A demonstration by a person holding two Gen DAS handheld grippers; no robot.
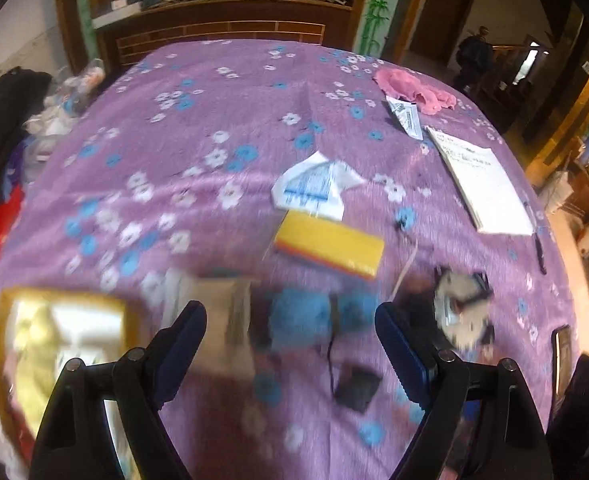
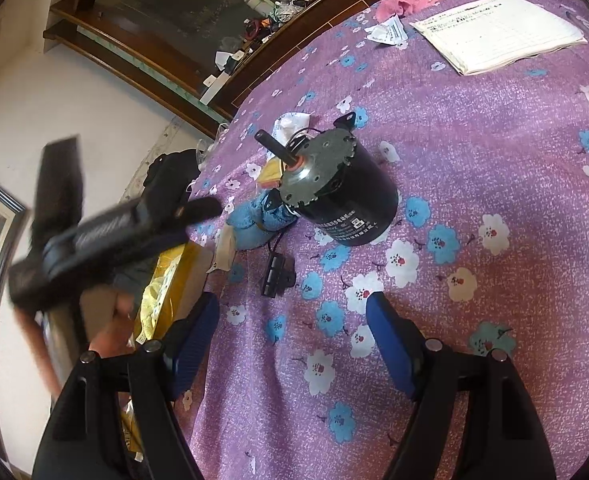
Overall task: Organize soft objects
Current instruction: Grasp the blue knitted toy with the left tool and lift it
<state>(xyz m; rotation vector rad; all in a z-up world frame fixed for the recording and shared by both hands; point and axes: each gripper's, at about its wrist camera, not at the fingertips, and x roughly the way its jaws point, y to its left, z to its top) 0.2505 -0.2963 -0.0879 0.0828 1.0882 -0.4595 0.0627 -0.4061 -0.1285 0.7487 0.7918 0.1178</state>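
the left wrist view is motion-blurred, so the blue plush cloth [image 1: 318,320] just ahead of the wide-open, empty left gripper [image 1: 290,344] shows only as a fuzzy smear. the right gripper [image 2: 292,344] is also released and empty, with the same cloth [image 2: 254,220] ahead-left of it, crumpled against the black motor [image 2: 342,188] that partly hides it.

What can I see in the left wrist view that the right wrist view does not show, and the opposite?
Only the left wrist view shows the yellow sponge whole and a person far off in the doorway. Only the right wrist view shows the black motor sharply, with its shaft, and the left gripper from outside, blurred. Both show the pink cloth, the white notepad, the blue soft object and the purple flowered cover.
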